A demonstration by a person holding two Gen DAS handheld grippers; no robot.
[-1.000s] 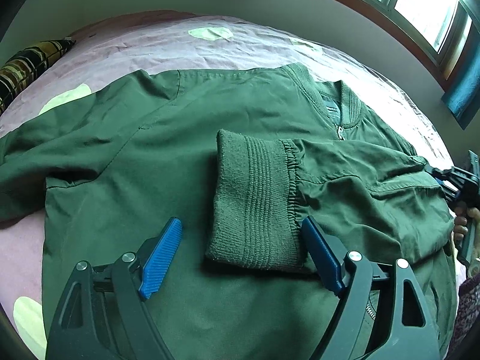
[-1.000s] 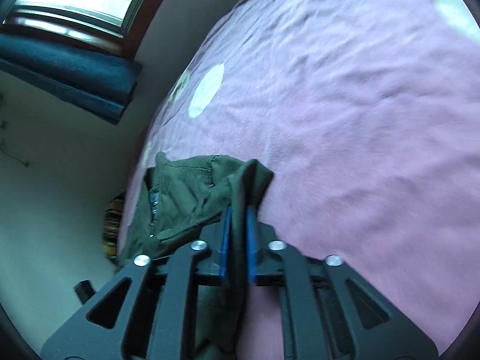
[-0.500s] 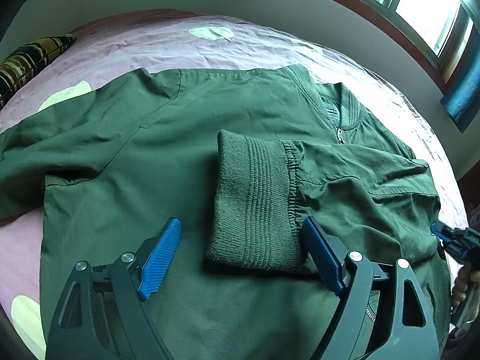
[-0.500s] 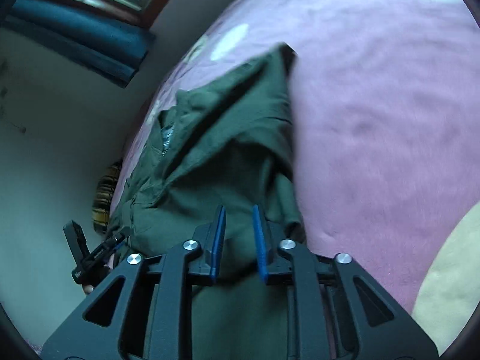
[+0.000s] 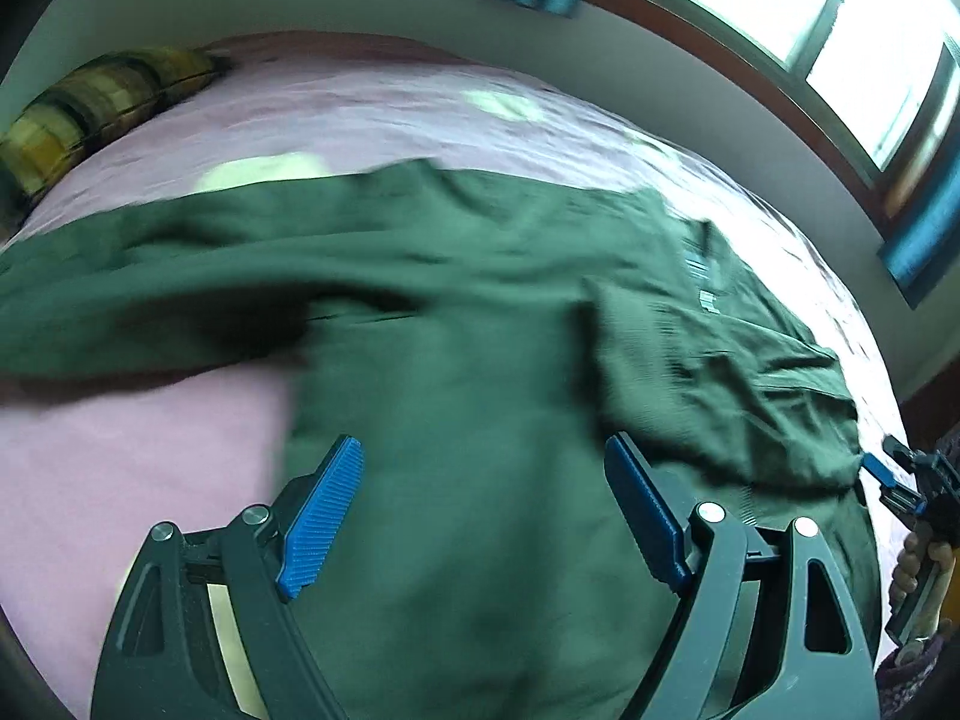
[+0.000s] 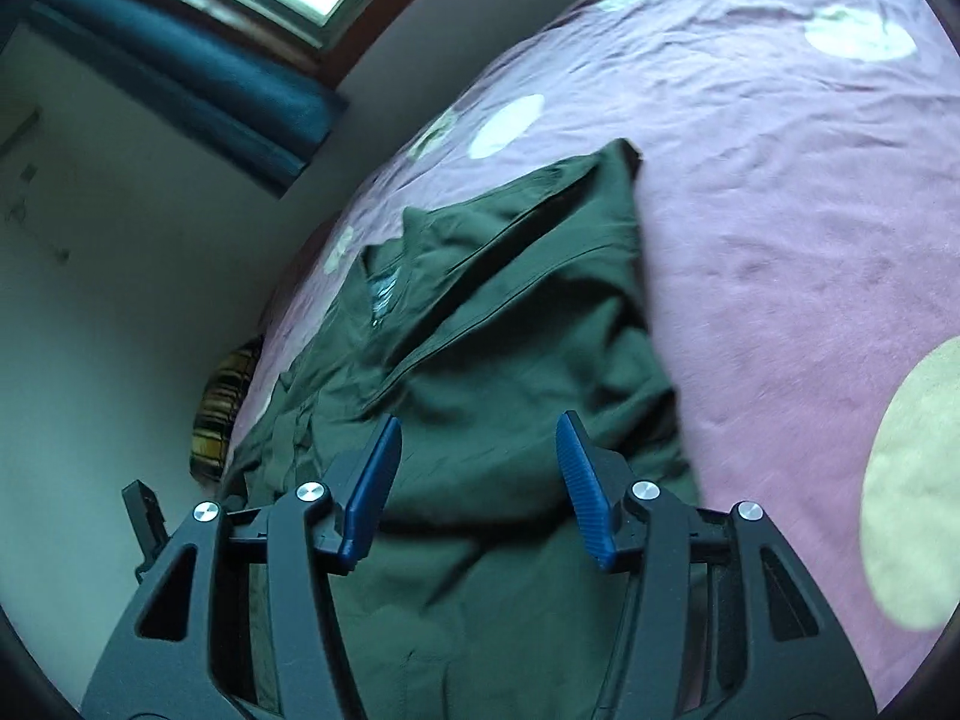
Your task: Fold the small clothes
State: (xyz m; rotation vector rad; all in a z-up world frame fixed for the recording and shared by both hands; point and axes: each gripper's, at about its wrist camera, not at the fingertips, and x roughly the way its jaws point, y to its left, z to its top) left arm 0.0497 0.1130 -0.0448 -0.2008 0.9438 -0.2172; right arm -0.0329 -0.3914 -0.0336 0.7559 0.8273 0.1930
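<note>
My left gripper [image 5: 483,516] hangs over the dark green jacket [image 5: 468,372] with its blue fingers [image 5: 321,516] spread wide — nothing between them, only cloth beneath. The left wrist view is smeared with blur, so fine detail of the fabric is hard to read. The jacket lies spread on the pink bed [image 5: 120,450], one sleeve running out toward nine o'clock, the other sleeve folded across the chest, its end near two o'clock from my left fingers. A striped pillow [image 5: 90,114] sits at ten o'clock by the wall, and the window [image 5: 840,30] shows at one o'clock.

My right gripper [image 6: 477,483] also stands open — its fingers [image 6: 579,489] set well apart above the jacket [image 6: 498,360], holding nothing. From this side the garment runs away toward twelve o'clock, its collar and zip near eleven o'clock, its edge beside bare pink bed [image 6: 810,240] at three o'clock. In the left wrist view that right gripper [image 5: 900,480] shows at three o'clock, just beside the jacket's edge; whether it touches the cloth I cannot tell.
</note>
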